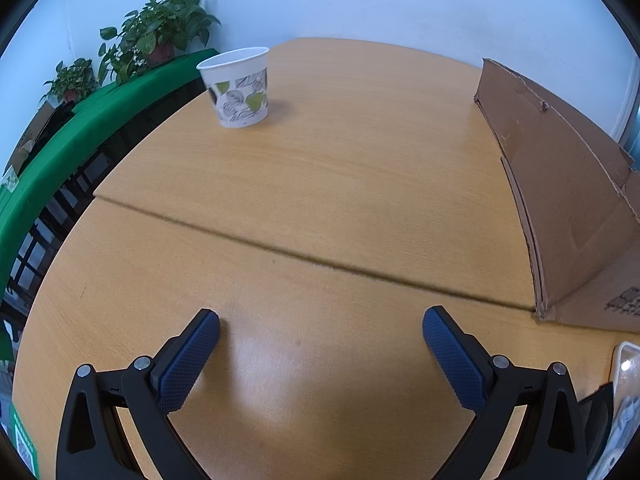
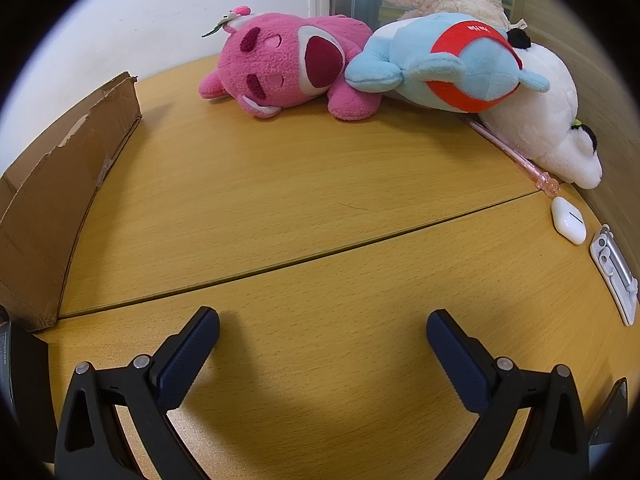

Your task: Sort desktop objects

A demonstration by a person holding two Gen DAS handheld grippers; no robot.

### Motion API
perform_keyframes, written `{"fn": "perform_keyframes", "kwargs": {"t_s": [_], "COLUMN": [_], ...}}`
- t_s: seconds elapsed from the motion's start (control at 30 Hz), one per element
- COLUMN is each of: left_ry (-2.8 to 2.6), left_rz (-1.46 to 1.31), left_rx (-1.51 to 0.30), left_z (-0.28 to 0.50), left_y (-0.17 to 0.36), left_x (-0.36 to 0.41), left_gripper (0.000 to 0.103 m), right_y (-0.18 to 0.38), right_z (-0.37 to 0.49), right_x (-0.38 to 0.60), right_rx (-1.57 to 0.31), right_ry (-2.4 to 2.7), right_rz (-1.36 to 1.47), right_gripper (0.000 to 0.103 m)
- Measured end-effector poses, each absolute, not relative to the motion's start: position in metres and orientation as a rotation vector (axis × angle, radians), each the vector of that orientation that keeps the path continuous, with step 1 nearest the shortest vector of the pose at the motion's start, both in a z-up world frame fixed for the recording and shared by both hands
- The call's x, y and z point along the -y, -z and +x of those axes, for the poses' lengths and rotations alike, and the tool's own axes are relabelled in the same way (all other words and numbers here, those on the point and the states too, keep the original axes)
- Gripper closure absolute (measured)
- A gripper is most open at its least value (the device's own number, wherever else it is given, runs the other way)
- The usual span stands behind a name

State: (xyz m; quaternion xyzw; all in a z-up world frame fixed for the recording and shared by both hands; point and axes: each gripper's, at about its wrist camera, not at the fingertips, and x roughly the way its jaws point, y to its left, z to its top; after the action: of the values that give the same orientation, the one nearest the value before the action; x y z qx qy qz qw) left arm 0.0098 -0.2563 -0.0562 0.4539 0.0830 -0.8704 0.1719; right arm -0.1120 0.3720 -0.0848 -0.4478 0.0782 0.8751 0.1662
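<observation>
I have both tools hovering low over the counter [image 2: 304,208], nothing in either. The left hand-held gripper [image 1: 320,320] is spread wide over bare wood; ahead of it a leaf-printed paper cup [image 1: 239,87] stands upright at the far left, and the cardboard box [image 1: 560,200] sits to the right. The right hand-held gripper [image 2: 322,320] is likewise spread and empty.

The sorting looks barely begun. Far right, the pink plush [image 2: 288,66], the blue plush [image 2: 444,64] and the white plush [image 2: 548,120] lie piled and touching. The pink pen [image 2: 508,148] lies against the white plush, its long axis running from far-left to near-right, its ornament end toward me. Just near it sits the white earbud case [image 2: 568,220], and beyond that a white clip-like object [image 2: 614,276].

For the pen, I would turn the fingers across its axis and pinch mid-shaft, clear of the plush.
</observation>
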Motion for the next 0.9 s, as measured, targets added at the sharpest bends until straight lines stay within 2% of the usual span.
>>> {"fn": "perform_keyframes", "kwargs": {"t_s": [0.17,0.3,0.4,0.47,0.6,0.67,0.77,0.9], "left_ry": [2.57,2.8,2.992,3.127,3.299,3.36,3.402,3.354], "left_rz": [1.074,0.93,0.877,0.925,1.13,1.203,1.302,1.521], "left_rx": [-0.263,-0.225,-0.15,-0.12,-0.136,-0.163,-0.183,-0.278], "left_z": [0.056,0.105,0.136,0.148,0.159,0.171,0.179,0.176], "left_y": [0.005,-0.053,-0.078,-0.082,-0.072,-0.067,-0.053,-0.025], "left_x": [0.236,0.188,0.14,0.108,0.044,0.014,-0.021,-0.044], "left_gripper": [0.0,0.0,0.0,0.0,0.0,0.0,0.0,0.0], "right_y": [0.085,0.084,0.066,0.027,-0.05,-0.07,-0.081,-0.062], "right_z": [-0.097,-0.084,-0.065,-0.036,0.023,0.038,0.044,0.032], "right_x": [-0.366,-0.358,-0.342,-0.314,-0.246,-0.222,-0.202,-0.175], "right_rx": [-0.222,-0.234,-0.355,-0.367,-0.117,-0.055,-0.122,-0.354], "right_ry": [-2.493,-2.474,-2.531,-2.742,-3.093,-3.187,-3.307,-3.418], "right_rz": [-1.297,-1.377,-1.361,-1.17,-0.75,-0.672,-0.71,-0.951], "right_gripper": [0.0,0.0,0.002,0.003,0.0,0.0,0.0,0.0]}}
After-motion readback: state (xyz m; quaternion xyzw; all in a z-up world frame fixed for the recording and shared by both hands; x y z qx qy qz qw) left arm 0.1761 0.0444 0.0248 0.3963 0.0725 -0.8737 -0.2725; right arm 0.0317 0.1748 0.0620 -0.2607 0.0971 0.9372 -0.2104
